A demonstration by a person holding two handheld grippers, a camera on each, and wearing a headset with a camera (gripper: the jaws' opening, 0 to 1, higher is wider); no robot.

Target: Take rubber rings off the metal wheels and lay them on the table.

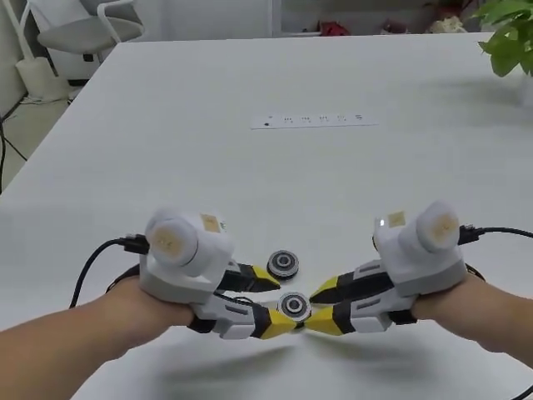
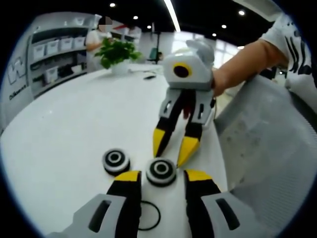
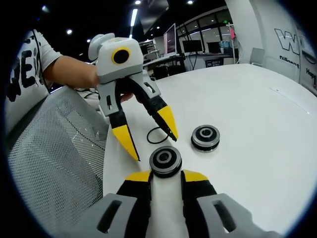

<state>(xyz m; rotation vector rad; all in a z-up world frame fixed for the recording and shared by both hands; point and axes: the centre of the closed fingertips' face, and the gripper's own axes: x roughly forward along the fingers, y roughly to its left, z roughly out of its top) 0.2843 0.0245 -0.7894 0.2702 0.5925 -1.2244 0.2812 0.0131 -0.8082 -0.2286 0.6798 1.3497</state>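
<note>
one wheel (image 1: 293,306) between left gripper (image 3: 153,144) and right gripper (image 2: 170,154), both jaws apart; second wheel (image 1: 283,263) beside.

Big "W" on wall sign (image 3: 291,37); other lettering too blurred

White table (image 1: 350,183), one metal wheel (image 1: 283,263), a second wheel (image 1: 293,305) just beside, loose black ring (image 3: 156,143) near.

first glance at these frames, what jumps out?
The yellow-tipped left claw and right claw meet nose to nose around one metal wheel at the near end of the white table. A second wheel sits just beyond it. A loose black rubber ring lies flat on the table by the left claw.
</note>
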